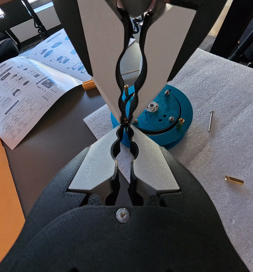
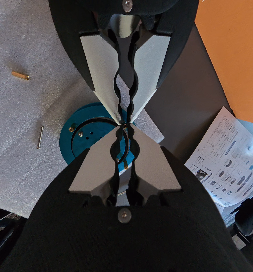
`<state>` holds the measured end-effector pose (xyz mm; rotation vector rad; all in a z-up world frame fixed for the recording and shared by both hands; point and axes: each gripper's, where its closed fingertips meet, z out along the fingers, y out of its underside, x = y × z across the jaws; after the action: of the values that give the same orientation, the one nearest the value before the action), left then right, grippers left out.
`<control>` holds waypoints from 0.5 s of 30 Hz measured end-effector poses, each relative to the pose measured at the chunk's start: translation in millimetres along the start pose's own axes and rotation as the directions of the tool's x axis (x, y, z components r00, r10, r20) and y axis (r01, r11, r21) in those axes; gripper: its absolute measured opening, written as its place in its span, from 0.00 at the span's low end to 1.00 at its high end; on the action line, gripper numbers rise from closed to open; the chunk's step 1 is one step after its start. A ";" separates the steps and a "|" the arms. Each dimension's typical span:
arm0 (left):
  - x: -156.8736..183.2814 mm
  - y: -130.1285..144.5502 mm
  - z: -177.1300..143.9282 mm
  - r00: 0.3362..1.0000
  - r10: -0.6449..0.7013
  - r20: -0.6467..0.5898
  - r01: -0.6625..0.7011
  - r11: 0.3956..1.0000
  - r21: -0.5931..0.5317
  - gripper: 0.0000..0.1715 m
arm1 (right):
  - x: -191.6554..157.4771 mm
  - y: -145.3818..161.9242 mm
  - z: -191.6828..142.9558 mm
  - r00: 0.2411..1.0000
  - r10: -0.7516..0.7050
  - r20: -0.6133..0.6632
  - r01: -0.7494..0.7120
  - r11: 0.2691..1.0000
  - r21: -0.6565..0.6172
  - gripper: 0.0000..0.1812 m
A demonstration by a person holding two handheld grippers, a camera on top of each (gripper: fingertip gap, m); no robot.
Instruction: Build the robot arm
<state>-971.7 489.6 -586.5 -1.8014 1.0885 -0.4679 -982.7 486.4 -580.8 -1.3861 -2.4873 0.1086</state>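
Left gripper (image 1: 125,127): tips pinched on a small brass standoff (image 1: 125,121) at the near left rim of the blue disc assembly (image 1: 155,116).
Right gripper (image 2: 125,127): meets the left tip to tip, nipping the same standoff's top.
Blue disc assembly: on white foam sheet (image 1: 211,91), two more brass posts upright.
Loose parts, right: long screw (image 1: 210,121), brass spacer (image 1: 234,180).
Left: open parts manual (image 1: 30,88) on dark table (image 1: 52,141).

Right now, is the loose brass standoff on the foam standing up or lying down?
Lying down: the brass standoff rests on its side on the foam sheet, apart from the blue disc.
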 end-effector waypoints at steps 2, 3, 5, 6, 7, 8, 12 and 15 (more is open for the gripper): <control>-0.5 0.4 -0.3 1.000 -0.008 0.002 0.008 1.000 0.001 0.03 | 0.5 0.0 0.3 1.000 0.021 -0.002 -0.021 1.000 -0.001 0.03; 0.3 1.0 -0.9 1.000 -0.013 -0.004 0.013 1.000 -0.002 0.04 | 1.2 0.5 0.5 0.999 0.045 -0.001 -0.045 0.999 -0.002 0.03; 2.6 4.8 -1.4 0.999 -0.035 -0.024 0.035 0.999 -0.015 0.07 | 2.9 2.5 0.8 0.995 0.102 0.008 -0.102 0.995 0.002 0.03; 3.3 7.4 -1.4 0.998 -0.047 -0.031 0.047 0.999 -0.025 0.07 | 3.1 2.7 0.6 0.992 0.124 0.013 -0.124 0.992 0.011 0.03; 3.8 9.0 -1.3 0.998 -0.056 -0.036 0.055 0.998 -0.031 0.07 | 3.3 3.1 0.7 0.989 0.145 0.016 -0.145 0.989 0.019 0.03; 3.4 9.6 -1.1 0.998 -0.060 -0.035 0.059 0.998 -0.033 0.07 | 3.6 3.4 0.7 0.987 0.159 0.017 -0.159 0.987 0.025 0.03; 3.0 10.2 0.6 0.997 -0.071 -0.036 0.069 0.997 -0.038 0.06 | 5.1 4.8 1.3 0.980 0.198 0.011 -0.199 0.980 0.032 0.03; -1.1 10.3 1.5 0.997 -0.073 -0.010 0.073 0.997 -0.041 0.03 | 6.1 4.5 1.6 0.967 0.254 0.020 -0.255 0.966 0.039 0.03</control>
<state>-976.1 489.7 -596.0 -1.8812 1.0491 -0.5033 -982.5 494.0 -581.9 -1.6864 -2.2920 0.2239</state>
